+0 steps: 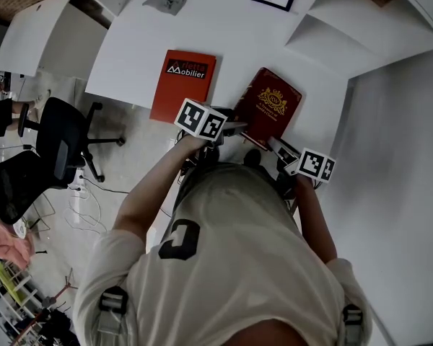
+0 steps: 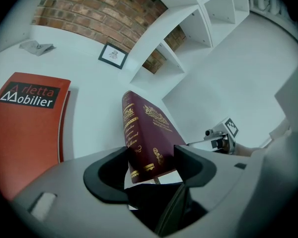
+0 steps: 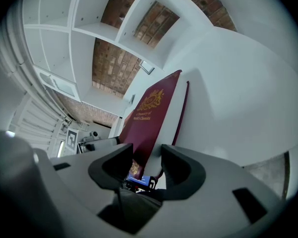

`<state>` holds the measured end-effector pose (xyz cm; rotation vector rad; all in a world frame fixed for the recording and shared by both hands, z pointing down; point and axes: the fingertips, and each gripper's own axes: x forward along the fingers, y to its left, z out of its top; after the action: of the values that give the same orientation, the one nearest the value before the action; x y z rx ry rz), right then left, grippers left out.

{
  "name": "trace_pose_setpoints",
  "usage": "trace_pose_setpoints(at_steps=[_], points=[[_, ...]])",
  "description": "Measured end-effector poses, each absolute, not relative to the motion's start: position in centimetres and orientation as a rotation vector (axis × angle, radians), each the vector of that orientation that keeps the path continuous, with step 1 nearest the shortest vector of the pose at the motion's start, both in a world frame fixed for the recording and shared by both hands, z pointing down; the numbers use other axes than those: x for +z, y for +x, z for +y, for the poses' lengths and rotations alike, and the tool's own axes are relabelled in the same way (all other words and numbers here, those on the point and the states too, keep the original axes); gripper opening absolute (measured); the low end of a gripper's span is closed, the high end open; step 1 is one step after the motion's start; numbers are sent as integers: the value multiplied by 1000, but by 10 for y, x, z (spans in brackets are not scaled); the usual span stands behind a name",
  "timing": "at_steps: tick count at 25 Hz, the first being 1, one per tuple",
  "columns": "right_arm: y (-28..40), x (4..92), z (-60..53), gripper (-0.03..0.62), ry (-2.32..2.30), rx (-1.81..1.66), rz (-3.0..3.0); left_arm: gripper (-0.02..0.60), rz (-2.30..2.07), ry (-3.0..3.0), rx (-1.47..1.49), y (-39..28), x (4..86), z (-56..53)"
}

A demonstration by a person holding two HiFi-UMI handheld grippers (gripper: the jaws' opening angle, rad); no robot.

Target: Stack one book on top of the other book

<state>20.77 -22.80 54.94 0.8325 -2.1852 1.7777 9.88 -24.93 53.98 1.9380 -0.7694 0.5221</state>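
The left gripper point(image 2: 150, 160) is clamping both jaws on the near spine corner of the maroon book point(image 2: 145, 128) (gold lettering is running up the spine, straight out from between the jaws). The right gripper point(image 3: 146, 163) is pinching the same book's other near corner, with cover and pages caught between its jaws. The book is hanging tilted between the two grippers, its near end raised off the white table point(image 1: 231, 34) and its far end reaching away from both. Off to the left gripper's left, clear of the maroon book, the orange book point(image 2: 25, 123) is lying flat on the table. Farther out beyond it a crumpled grey cloth point(image 2: 36, 46) is resting. Ahead of the gripper a small framed picture point(image 2: 113, 55) is sitting at the table's far edge by the brick wall point(image 2: 99, 9), and white shelves point(image 2: 208, 9) are standing off to the right.
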Motion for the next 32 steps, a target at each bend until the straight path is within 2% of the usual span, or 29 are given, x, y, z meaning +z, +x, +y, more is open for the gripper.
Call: trace_pose_setpoints(at_steps=[14, 32], points=[[221, 493, -215, 167, 746, 1662, -2300, 281, -811, 2021, 517, 112, 478, -232], [155, 446, -173, 167, 782, 1567, -2355, 281, -789, 2119, 441, 45, 434, -190]])
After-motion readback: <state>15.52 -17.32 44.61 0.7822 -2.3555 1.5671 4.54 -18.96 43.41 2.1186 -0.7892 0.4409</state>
